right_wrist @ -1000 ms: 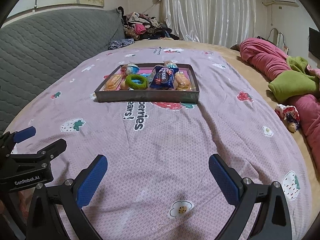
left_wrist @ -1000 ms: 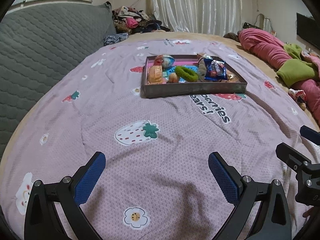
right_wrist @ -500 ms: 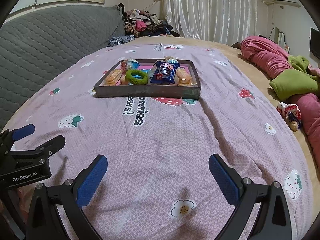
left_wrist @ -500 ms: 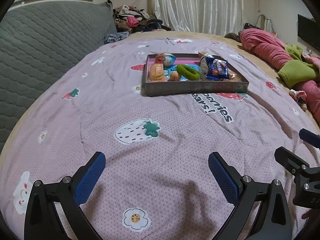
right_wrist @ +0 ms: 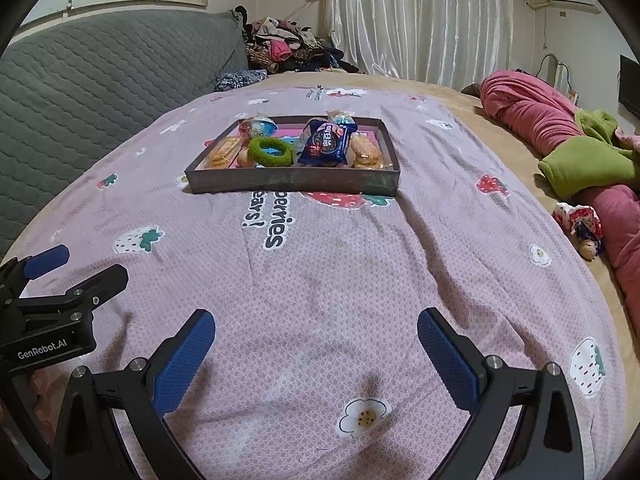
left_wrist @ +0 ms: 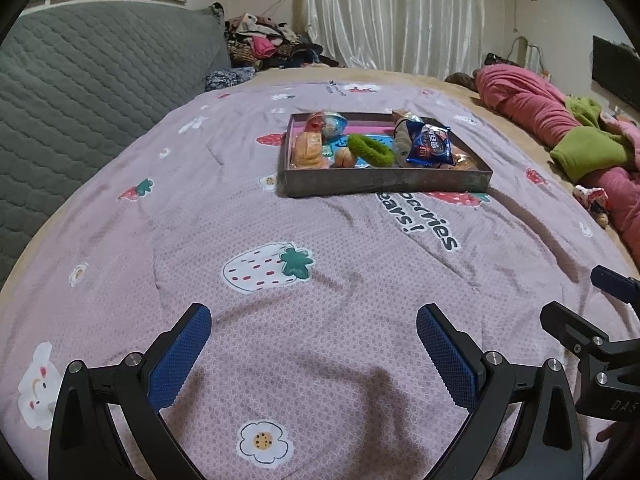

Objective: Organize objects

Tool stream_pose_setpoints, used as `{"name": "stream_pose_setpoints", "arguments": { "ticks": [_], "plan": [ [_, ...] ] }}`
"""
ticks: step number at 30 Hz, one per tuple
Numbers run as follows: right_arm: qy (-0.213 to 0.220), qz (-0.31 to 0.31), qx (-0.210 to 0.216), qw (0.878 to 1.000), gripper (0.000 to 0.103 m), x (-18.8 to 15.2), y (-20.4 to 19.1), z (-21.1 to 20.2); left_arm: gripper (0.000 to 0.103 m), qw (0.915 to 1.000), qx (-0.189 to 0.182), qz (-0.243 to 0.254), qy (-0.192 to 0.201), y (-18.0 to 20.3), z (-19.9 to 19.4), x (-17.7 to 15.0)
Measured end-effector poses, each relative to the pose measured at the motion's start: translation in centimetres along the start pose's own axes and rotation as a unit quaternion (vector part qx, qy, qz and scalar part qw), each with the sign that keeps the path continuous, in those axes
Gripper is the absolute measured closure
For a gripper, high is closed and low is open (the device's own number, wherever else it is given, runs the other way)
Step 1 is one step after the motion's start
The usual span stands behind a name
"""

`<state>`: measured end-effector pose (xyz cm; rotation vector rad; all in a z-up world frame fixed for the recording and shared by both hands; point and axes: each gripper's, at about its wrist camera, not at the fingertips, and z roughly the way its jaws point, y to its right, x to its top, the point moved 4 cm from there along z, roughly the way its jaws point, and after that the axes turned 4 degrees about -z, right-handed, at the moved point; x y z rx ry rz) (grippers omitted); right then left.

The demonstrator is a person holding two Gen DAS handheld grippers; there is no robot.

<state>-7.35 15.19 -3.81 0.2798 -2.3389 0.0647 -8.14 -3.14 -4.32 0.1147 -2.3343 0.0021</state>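
Note:
A shallow dark tray sits on the pink strawberry bedspread, far ahead of both grippers. In it lie a green fuzzy ring, a blue snack packet, wrapped biscuits, a round blue and red capsule and other wrapped snacks. My left gripper is open and empty, low over the bedspread. My right gripper is open and empty too. Each gripper shows at the edge of the other's view.
A grey quilted headboard runs along the left. Pink and green bedding lies piled at the right with a small doll beside it. Clothes are heaped at the far end before white curtains.
Both grippers have risen or tilted slightly, so the tray sits a little lower in both views. Both jaws stay open and empty.

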Motion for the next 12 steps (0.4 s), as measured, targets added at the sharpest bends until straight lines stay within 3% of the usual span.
{"name": "stream_pose_setpoints", "arguments": {
  "ticks": [9,12],
  "plan": [
    [-0.007,-0.002,0.001,1.0,0.001,-0.31,-0.05,0.62,0.001,0.9995,0.027,0.006,0.013,-0.1,0.15,-0.11],
    [-0.008,-0.001,0.001,1.0,0.001,-0.36,0.03,0.81,0.001,0.9996,0.021,0.005,0.016,-0.07,0.05,-0.04]
  ]
}}
